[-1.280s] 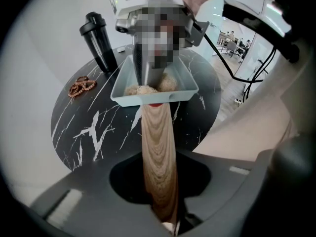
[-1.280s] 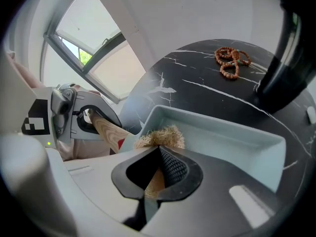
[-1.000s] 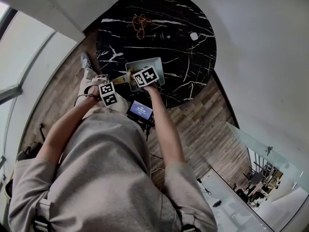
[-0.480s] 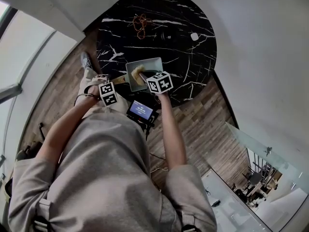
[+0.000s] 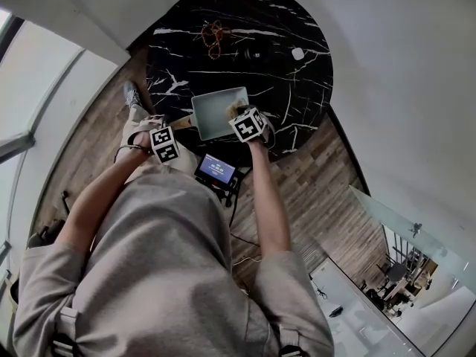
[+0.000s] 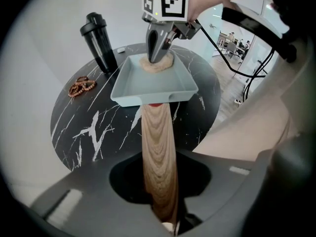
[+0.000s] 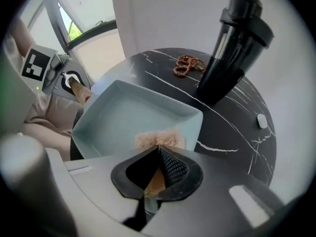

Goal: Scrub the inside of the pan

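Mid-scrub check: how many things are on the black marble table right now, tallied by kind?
pan: 1
scrub pad: 1
black shaker bottle: 1
brown bead string: 1
small white object: 1
Total: 5

Pale blue-grey pan [image 6: 148, 83], wood-grain handle [image 6: 158, 147], tan scrubber [image 7: 160, 138], black white-veined table [image 6: 79, 117], black bottle [image 7: 237, 43]

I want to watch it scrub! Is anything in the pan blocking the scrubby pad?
No, nothing visible. The right gripper holds the scrub pad right on the pan floor, and the pan holds nothing else.
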